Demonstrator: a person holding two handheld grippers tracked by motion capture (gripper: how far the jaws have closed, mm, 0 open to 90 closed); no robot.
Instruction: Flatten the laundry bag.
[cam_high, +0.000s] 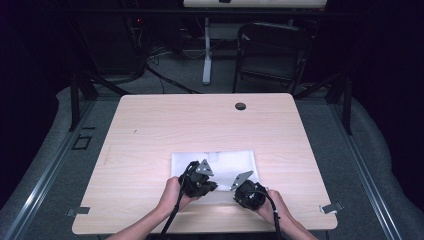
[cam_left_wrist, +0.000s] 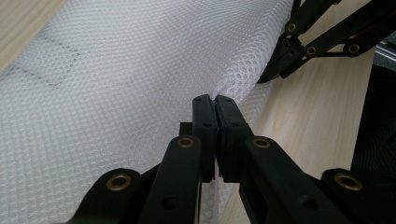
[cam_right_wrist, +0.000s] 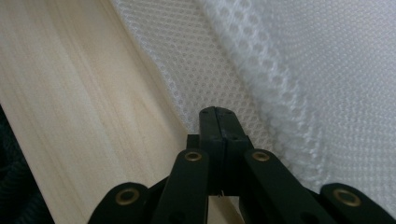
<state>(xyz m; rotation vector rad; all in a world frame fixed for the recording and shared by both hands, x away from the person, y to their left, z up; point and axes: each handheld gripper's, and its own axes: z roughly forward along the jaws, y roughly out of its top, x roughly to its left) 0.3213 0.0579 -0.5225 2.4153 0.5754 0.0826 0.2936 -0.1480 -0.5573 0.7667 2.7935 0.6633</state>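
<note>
A white mesh cloth (cam_high: 220, 161) lies flat on the near middle of the wooden table (cam_high: 200, 120). Both grippers sit at its near edge, each held in a hand. My left gripper (cam_high: 214, 186) is shut on the cloth (cam_left_wrist: 140, 74); its jaws (cam_left_wrist: 215, 105) pinch a raised fold of the mesh. My right gripper (cam_high: 236, 196) is shut as well, with its tips (cam_right_wrist: 217, 114) closed on the hem of the cloth (cam_right_wrist: 289, 70) where it meets the bare wood. The right gripper's black linkage (cam_left_wrist: 303, 46) shows beyond the fold in the left gripper view.
A dark cable hole (cam_high: 240, 106) sits near the table's far edge. Metal clips (cam_high: 331, 207) mark the front corners. A black folding chair (cam_high: 272, 52) and a desk leg stand behind the table. Bare wood surrounds the cloth on all sides.
</note>
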